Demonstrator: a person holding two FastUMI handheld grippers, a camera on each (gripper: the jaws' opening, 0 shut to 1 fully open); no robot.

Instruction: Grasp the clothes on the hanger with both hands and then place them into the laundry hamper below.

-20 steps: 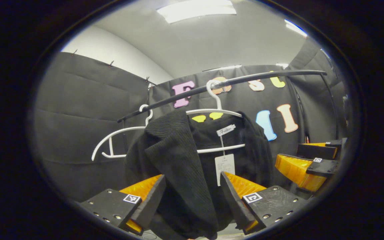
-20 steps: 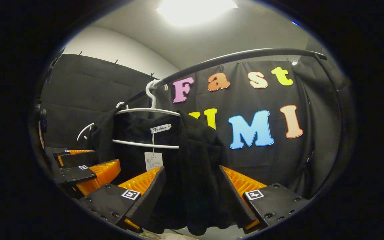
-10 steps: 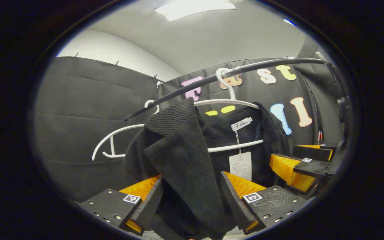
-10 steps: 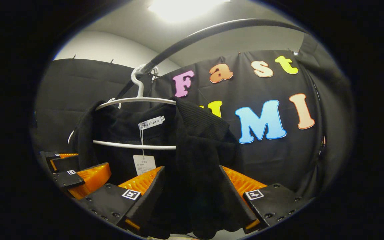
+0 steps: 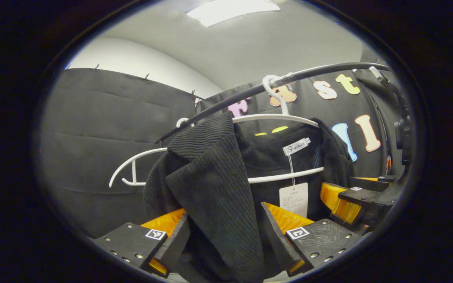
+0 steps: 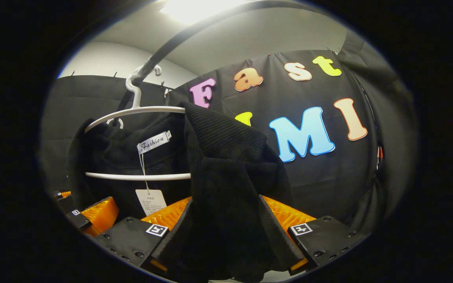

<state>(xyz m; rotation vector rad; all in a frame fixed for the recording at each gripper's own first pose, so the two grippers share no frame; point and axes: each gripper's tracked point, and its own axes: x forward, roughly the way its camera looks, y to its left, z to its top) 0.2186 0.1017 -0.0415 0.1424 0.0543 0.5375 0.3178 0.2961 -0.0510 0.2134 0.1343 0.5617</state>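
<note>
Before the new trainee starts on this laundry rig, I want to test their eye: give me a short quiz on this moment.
1. True or false: the black garment hangs on a white hanger hooked over the dark rail.
2. What hangs by a string below the neck label? A) paper tag B) key C) clothes peg
3. Fill in: beside the loaded hanger, a second white hanger on the rail is ____.

Key: 1 true; 2 A, the paper tag; 3 empty.
</note>
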